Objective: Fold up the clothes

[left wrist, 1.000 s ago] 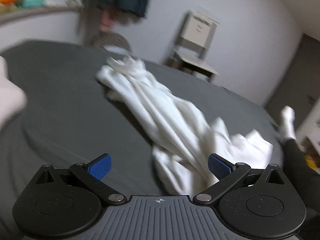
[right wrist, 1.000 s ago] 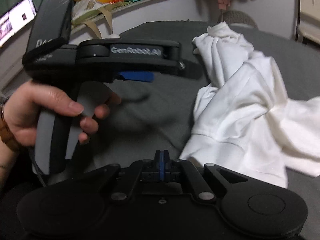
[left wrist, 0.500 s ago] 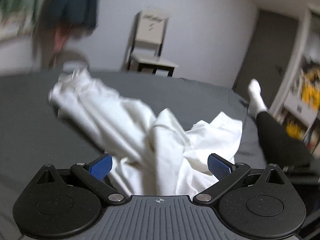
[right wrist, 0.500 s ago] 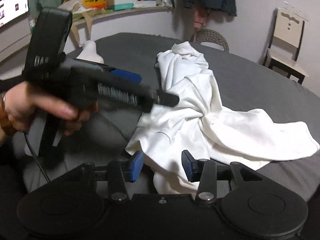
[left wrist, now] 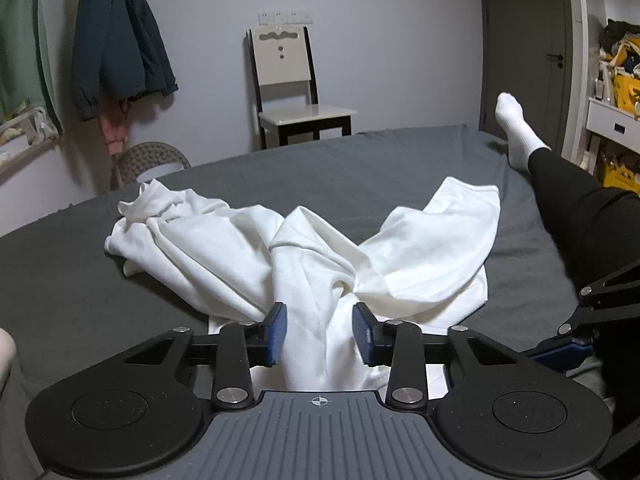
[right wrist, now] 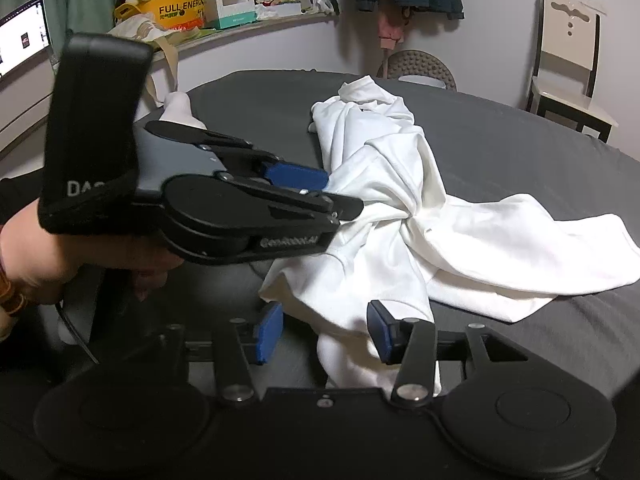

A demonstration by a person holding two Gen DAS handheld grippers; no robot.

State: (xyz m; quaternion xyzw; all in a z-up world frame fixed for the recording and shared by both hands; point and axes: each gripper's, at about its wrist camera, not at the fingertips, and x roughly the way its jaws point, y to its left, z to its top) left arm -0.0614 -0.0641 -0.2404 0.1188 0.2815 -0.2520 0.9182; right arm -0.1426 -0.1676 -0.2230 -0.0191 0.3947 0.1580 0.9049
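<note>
A crumpled white sweatshirt (left wrist: pixel 240 248) lies in a twisted heap on the dark grey bed sheet (left wrist: pixel 360 160). My left gripper (left wrist: pixel 320 334) is open but narrowed, its blue pads standing on either side of a raised fold at the garment's near edge. In the right wrist view the sweatshirt (right wrist: pixel 400 184) spreads to the right, and the left gripper (right wrist: pixel 316 188), held by a hand (right wrist: pixel 40 256), reaches into its left side. My right gripper (right wrist: pixel 324 332) is open over the garment's near hem, with fabric lying against its right pad.
A person's leg in black with a white sock (left wrist: pixel 516 132) rests on the bed at the right. Another white sock (right wrist: pixel 180 112) shows at the left. A chair (left wrist: pixel 288 80) and a woven stool (left wrist: pixel 152 160) stand past the far edge. A cluttered shelf (right wrist: pixel 224 12) runs behind.
The left gripper swung round to face the sweatshirt and narrowed from wide open around a fold. The right gripper went from shut to open and moved up to the hem.
</note>
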